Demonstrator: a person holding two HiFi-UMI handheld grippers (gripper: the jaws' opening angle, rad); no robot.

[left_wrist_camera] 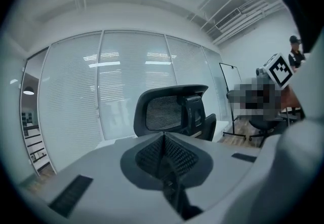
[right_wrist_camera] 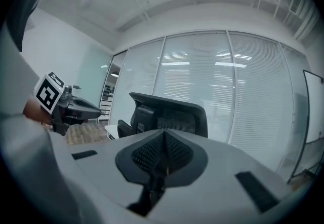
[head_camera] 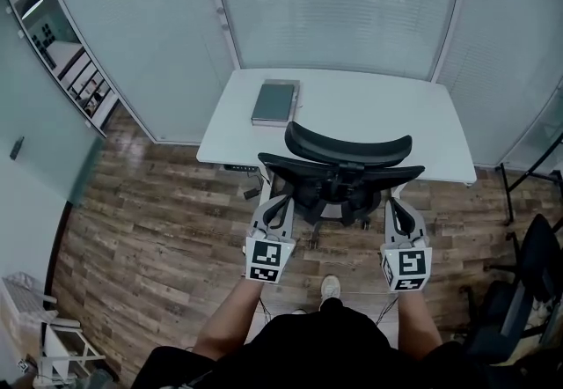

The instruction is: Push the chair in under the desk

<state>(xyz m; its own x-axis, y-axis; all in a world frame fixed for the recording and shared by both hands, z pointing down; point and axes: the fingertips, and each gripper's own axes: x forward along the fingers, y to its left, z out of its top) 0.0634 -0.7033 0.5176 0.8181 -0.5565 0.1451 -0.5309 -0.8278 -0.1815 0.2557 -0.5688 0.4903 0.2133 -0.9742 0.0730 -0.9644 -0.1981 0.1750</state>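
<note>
**A:** Wood planks, that's the floor (head_camera: pixel 149 229) under me, with one shoe (head_camera: pixel 330 288) at 6 o'clock. What do you read closest in?

**B:** Your two tools. The left gripper (head_camera: pixel 280 202) is at 11 o'clock and the right gripper (head_camera: pixel 398 202) at 1 o'clock, both aimed forward. How are the jaws?

**A:** Pressed together on both, with nothing between them. I'd judge that suits a shove better than a pinch, since closed jaws make one blunt nose. I have one on each side of the chair (head_camera: pixel 343 169), probably so it rolls straight and doesn't swivel.

**B:** Are they touching it?

**A:** I can't tell. From above the tips sit just beside its flanks, but both gripper views tilt upward and show only the headrest beyond the jaws.

**B:** And the chair itself?

**A:** Dead ahead at 12 o'clock, facing away from me. Its backrest overlaps the near edge of the white tabletop (head_camera: pixel 387 110) and the seat looks tucked beneath. That fits either a chair already home or one short of a last nudge.

**B:** Further out?

**A:** A grey book (head_camera: pixel 274 102) lies on the tabletop at 11 o'clock, out of the chair's path. Beyond that is the glass wall (head_camera: pixel 343 0) with blinds.
</note>
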